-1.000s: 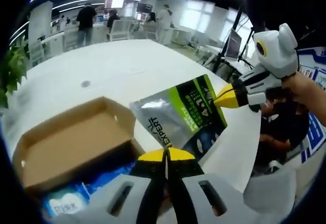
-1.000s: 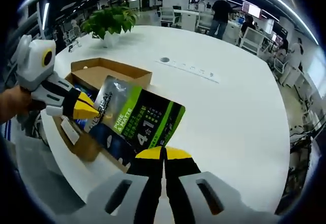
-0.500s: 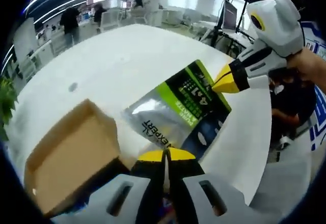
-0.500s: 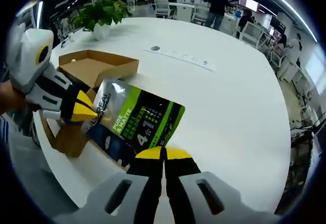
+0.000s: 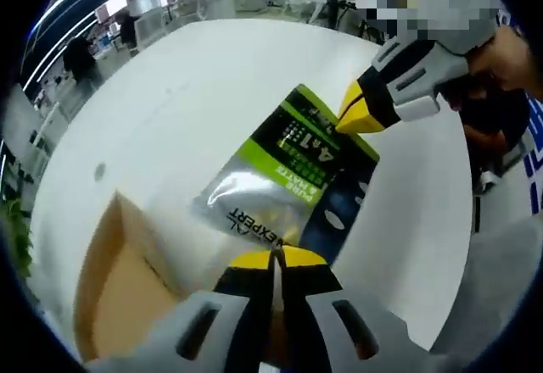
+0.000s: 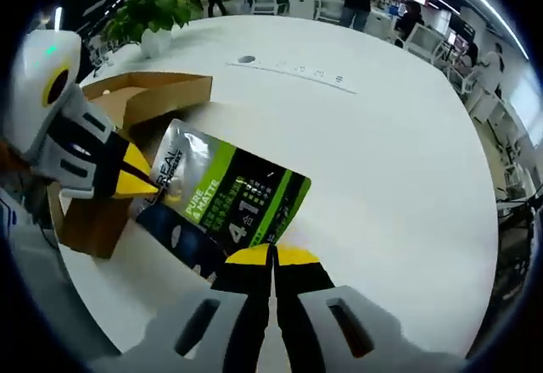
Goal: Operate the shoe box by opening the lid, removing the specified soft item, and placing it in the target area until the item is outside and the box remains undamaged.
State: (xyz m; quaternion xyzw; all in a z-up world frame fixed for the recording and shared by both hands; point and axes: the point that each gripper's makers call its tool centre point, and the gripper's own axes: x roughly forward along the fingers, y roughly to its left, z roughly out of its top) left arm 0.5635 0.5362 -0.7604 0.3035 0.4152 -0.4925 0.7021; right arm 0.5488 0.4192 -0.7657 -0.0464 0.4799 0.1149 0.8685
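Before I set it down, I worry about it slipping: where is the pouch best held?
By its flat edges, as now. The pouch is thin and limp, so each gripper comes in edge-on from an opposite end: the right gripper is shut on the green-and-black end, the left gripper on the silver end beside the box.

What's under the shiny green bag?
The bag is pinched at two ends by the left gripper and right gripper. Under it, the white table. Its left end overlaps the open box; whatever is directly beneath is covered.
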